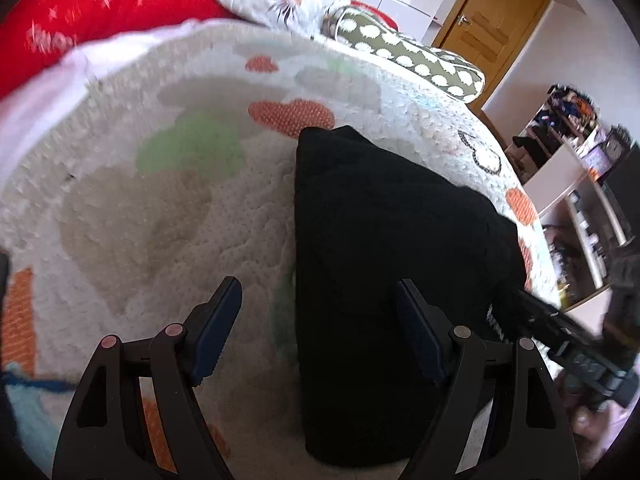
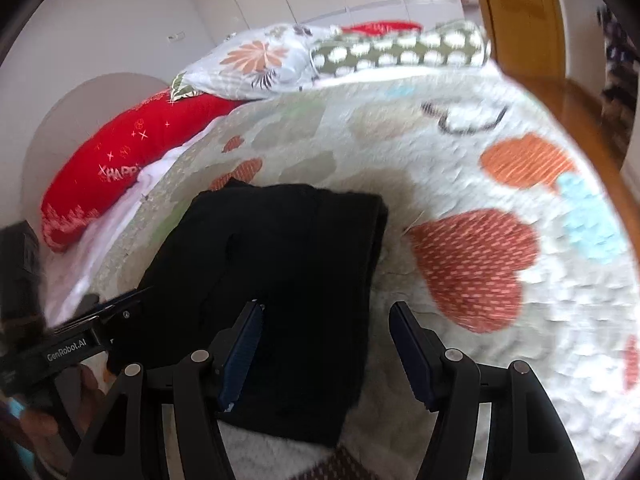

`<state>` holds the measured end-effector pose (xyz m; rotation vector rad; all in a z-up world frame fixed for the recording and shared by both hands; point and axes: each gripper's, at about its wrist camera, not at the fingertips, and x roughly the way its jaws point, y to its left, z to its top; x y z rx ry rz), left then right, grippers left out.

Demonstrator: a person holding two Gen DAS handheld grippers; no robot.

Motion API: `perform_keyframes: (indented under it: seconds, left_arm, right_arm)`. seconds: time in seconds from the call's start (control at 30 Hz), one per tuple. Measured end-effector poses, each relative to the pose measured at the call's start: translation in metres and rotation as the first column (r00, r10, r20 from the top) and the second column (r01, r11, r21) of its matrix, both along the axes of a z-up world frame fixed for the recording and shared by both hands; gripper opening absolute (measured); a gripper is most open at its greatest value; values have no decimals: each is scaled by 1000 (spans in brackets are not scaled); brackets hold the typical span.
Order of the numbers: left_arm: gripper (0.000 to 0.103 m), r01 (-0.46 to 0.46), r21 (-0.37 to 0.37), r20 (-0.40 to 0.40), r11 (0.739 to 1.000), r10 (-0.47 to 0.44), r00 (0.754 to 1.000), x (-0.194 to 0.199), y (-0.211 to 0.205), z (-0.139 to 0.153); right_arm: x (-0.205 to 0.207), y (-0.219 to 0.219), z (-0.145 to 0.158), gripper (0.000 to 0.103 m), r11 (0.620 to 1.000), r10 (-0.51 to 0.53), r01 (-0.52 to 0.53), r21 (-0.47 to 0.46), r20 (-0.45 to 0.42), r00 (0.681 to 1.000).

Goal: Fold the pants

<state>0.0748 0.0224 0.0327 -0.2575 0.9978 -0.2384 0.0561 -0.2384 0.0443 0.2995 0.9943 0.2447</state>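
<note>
The black pants lie folded into a thick rectangle on the patterned bedspread. My left gripper is open and empty, hovering over the pants' left edge. In the right wrist view the pants lie in the lower middle. My right gripper is open and empty over their right edge. The right gripper also shows at the right edge of the left wrist view. The left gripper shows at the left of the right wrist view.
A red pillow, a floral pillow and a spotted bolster lie at the bed's head. A wooden door and cluttered shelves stand beyond the bed's right side.
</note>
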Motion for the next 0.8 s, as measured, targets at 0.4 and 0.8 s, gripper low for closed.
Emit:
perform_keyframes:
  seconds: [0.4,0.8]
  left_arm:
    - [45,139,-67,37,988,-136,990,20,-31,10]
    - [35,194,31,49,980,-196,979,19,-77,19]
  right_arm:
    - [14,-5,0,26,982,47,-60,180,74,996]
    - [-14,-56,22,25,990,-102,91,109,91,991]
